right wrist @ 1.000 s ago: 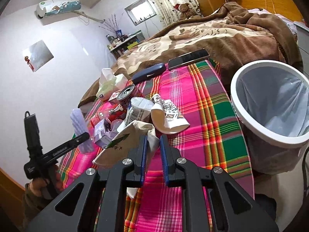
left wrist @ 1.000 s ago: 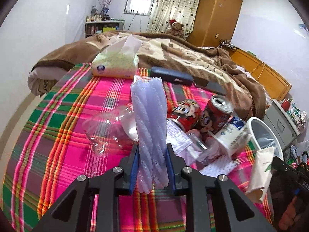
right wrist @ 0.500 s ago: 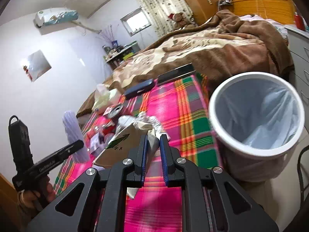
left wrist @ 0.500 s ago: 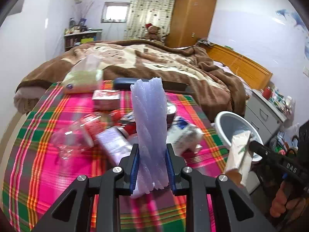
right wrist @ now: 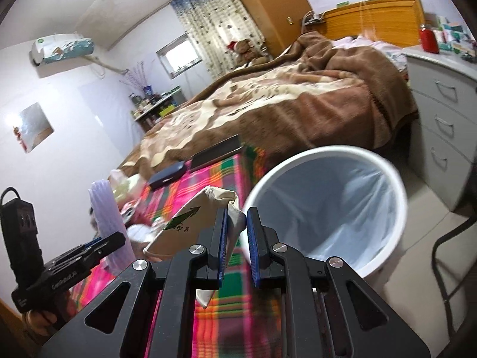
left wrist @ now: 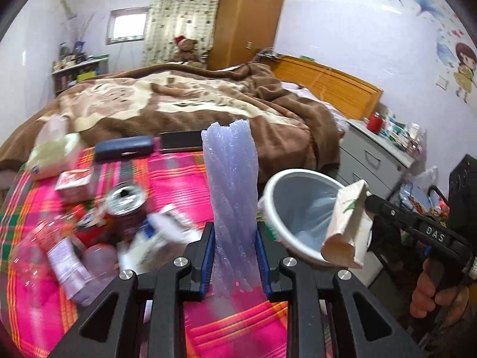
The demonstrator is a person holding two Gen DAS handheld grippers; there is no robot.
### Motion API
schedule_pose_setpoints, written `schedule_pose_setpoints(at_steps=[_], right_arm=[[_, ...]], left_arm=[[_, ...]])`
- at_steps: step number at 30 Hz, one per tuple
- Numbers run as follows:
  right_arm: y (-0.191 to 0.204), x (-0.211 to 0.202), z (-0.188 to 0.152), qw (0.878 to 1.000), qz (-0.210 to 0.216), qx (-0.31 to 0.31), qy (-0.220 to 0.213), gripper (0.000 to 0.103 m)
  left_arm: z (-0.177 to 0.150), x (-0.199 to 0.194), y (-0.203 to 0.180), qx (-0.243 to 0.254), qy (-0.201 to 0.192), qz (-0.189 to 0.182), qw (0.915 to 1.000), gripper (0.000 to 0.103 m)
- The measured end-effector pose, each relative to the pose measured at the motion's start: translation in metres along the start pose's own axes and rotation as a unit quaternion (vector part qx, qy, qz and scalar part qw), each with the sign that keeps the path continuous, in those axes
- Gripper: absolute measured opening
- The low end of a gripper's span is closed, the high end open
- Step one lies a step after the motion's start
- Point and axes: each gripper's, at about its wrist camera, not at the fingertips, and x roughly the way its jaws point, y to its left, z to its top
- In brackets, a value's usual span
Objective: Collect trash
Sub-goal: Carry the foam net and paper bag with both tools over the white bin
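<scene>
While both loads stay clamped, trash bin nearer now.

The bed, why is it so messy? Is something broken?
Rubbish is heaped on the checked blanket: an opened can and a plastic bottle lying on its side. The paper bag in the right gripper is crumpled. Nothing looks spilled.

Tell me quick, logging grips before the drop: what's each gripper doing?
Left gripper: closed on the purple plastic wrap.
Right gripper: closed on the paper bag.
</scene>
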Motion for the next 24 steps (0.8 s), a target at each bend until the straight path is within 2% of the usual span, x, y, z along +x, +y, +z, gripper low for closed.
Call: schedule_pose_setpoints(at_steps=[6, 12, 19, 24], right_arm=[[-0.029, 0.001, 0.011, 0.999, -0.04, 0.011, -0.008, 0.014], [-0.052, 0.015, 0.015, 0.995, -0.096, -0.001, 0.005, 0.014], [-0.072, 0.029, 0.018, 0.991, -0.126, -0.018, 0.031, 0.014], [-0.083, 0.028, 0.017, 0.991, -0.131, -0.009, 0.037, 0.015]], left_arm=[[0.011, 0.033, -0.041, 0.025, 0.014, -0.034, 0.999, 0.026], [0.013, 0.067, -0.07, 0.039, 0.039, -0.056, 0.9969, 0.026], [0.009, 0.104, -0.099, 0.061, 0.065, -0.063, 0.994, 0.026], [0.011, 0.125, -0.108, 0.045, 0.083, -0.079, 0.9924, 0.029]])
